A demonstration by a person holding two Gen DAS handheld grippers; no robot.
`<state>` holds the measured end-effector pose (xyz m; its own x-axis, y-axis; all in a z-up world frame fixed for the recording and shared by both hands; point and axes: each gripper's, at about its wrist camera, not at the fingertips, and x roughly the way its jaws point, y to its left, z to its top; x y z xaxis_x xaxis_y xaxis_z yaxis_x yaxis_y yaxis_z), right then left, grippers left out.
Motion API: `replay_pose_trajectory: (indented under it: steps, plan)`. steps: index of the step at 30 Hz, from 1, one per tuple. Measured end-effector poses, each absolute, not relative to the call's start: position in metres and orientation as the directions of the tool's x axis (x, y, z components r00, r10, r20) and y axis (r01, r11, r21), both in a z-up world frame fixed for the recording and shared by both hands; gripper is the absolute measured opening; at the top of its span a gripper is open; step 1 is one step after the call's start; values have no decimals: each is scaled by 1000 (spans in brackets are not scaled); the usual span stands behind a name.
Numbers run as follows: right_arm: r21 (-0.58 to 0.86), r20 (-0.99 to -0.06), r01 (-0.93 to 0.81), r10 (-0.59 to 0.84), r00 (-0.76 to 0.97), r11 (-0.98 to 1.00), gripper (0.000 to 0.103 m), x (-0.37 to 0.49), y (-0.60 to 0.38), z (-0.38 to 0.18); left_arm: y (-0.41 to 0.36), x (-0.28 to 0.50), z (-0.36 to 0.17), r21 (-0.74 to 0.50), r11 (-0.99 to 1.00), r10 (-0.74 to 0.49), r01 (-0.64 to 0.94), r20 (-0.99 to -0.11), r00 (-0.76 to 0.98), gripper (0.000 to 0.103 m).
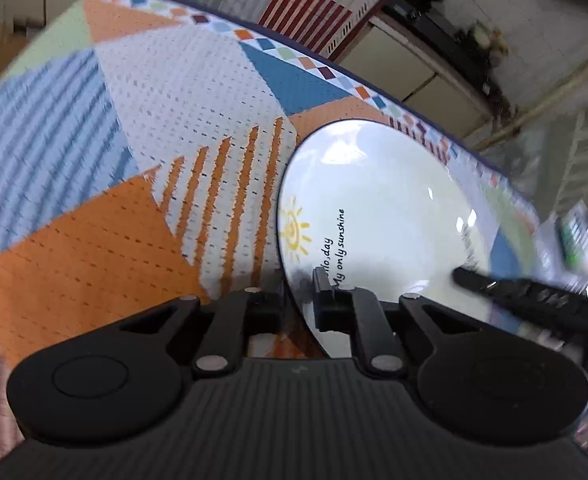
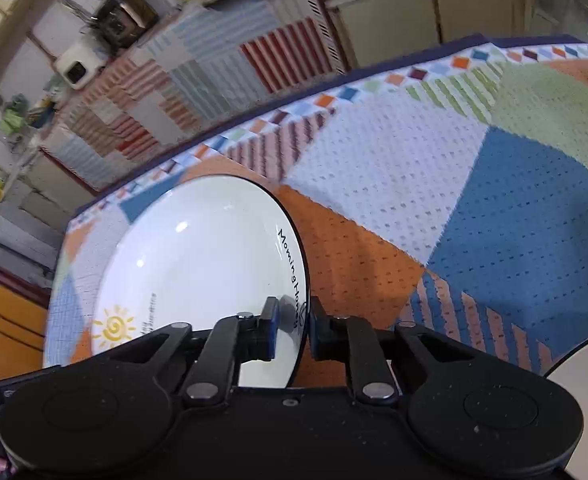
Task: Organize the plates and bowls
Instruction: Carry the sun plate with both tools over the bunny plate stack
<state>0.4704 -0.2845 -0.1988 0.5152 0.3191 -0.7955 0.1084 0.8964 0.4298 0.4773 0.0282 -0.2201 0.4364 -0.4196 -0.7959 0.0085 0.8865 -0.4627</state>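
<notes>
A white plate (image 1: 382,208) with a thin dark rim, a yellow sun and black lettering lies near the corner of the patterned tablecloth (image 1: 141,128). My left gripper (image 1: 298,304) is shut on its near rim, one finger above the rim and the other below. From the right, a black finger of my right gripper (image 1: 490,284) reaches onto the opposite rim. In the right wrist view the same plate (image 2: 197,252) sits at lower left. My right gripper (image 2: 294,322) is shut on its rim by the lettering, a pad on each side.
Another white dish (image 2: 586,384) shows at the lower right corner of the right wrist view. The tablecloth (image 2: 434,184) stretches wide beyond the plate to the table's far edge (image 2: 334,80). Striped cabinets (image 2: 221,64) and cluttered shelves stand behind.
</notes>
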Motion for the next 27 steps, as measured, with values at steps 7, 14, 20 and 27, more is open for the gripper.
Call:
replay_pose_trajectory:
  steps: [7, 14, 20, 27]
  plan:
    - [459, -767, -48, 423, 483, 887, 15, 440, -285, -178, 34, 440, -195, -420, 904, -410, 74, -808, 423, 16]
    - [423, -740, -168, 446, 504, 891, 18, 389, -277, -140, 39, 388, -149, -380, 917, -389, 120, -790, 474, 16]
    - [399, -711, -212, 447, 543, 892, 19, 343, -281, -100, 31, 345, -102, -341, 923, -383, 180, -770, 509, 17]
    - [405, -662, -224, 454, 596, 886, 19, 291, -293, -63, 31, 298, -69, -364, 898, -440, 247, -750, 494, 19]
